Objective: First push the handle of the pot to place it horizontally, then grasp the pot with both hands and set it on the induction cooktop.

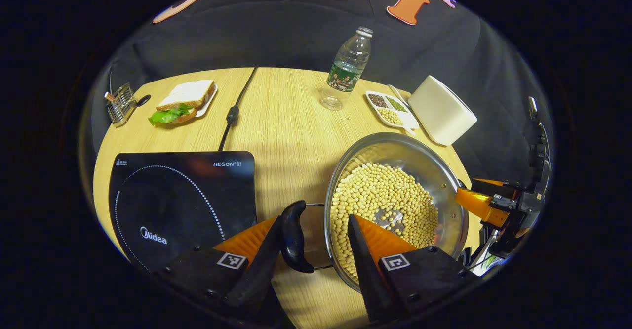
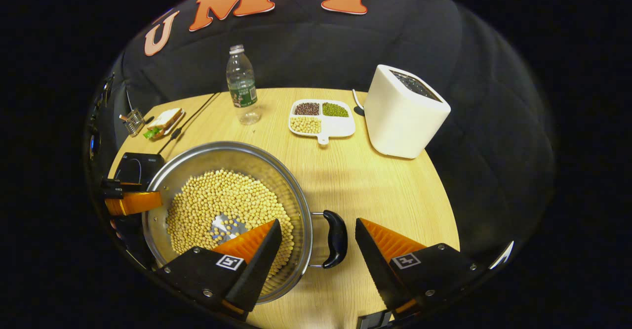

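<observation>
Two tongs straddle the pot of beans on the table, beside the cooktop. Left tongs stand spread around one handle and the rim; right tongs spread around the other handle. Handles look level, so gripping comes next: close both, then lift across. Cooktop reads "Midea" and "HEGON III".

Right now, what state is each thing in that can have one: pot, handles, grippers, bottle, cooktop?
pot: on the table, beside the cooktop, holding beans
left handle: horizontal, between the left gripper's fingers, not clamped
right handle: horizontal, between the right gripper's fingers, not clamped
left gripper: open
right gripper: open
induction cooktop: bare, nothing on it
water bottle: upright, capped
divided dish: three compartments filled
</observation>
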The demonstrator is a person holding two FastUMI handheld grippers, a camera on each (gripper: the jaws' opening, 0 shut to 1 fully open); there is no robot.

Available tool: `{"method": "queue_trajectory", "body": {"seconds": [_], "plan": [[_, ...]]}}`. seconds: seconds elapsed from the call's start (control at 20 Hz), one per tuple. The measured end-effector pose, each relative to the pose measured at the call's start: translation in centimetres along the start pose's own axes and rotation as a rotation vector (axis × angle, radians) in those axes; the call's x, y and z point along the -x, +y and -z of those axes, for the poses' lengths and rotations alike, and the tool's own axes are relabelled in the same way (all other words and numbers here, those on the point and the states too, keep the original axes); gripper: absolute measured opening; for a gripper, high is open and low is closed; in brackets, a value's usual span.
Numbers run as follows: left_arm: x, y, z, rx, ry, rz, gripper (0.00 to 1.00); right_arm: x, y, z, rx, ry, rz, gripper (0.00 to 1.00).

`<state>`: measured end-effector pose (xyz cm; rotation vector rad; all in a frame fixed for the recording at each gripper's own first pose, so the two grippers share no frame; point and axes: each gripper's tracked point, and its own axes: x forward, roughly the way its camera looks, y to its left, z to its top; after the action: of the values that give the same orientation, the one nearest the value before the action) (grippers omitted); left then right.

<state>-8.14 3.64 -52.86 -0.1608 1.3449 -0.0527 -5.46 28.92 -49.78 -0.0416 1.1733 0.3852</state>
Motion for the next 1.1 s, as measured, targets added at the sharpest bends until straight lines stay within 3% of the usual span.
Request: {"method": "queue_trajectory", "body": {"seconds": [0.05, 0.15, 0.4, 0.5, 0.55, 0.75, 1.1], "plan": [[-0.2, 0.0, 0.2, 0.006, 0.004, 0.001, 0.88, -0.5, -0.1, 0.5, 0.005, 0.017, 0.006, 0.92], [-1.0, 0.1, 0.4, 0.016, 0.007, -0.013, 0.85, -1.1, -0.1, 1.2, 0.004, 0.039, 0.01, 0.91], [-1.9, 0.5, 0.0, 0.022, -0.014, -0.049, 0.66, -2.4, -0.3, 2.1, 0.001, 0.064, 0.029, 0.84], [-2.2, 0.5, -0.1, 0.006, -0.02, -0.063, 0.67, -2.7, -0.5, 2.0, -0.008, 0.061, 0.041, 0.8], [-2.3, 0.5, -0.4, -0.001, -0.025, -0.067, 0.67, -2.8, -0.6, 2.1, -0.02, 0.062, 0.041, 0.73], [-2.6, 0.3, -0.7, -0.008, -0.042, -0.083, 0.66, -2.9, -0.7, 2.5, -0.106, 0.099, 0.016, 0.74], [0.4, 1.0, -0.5, -0.009, -0.062, -0.146, 0.63, -1.1, 1.2, 3.4, -0.198, 0.167, -0.037, 0.6]]}}
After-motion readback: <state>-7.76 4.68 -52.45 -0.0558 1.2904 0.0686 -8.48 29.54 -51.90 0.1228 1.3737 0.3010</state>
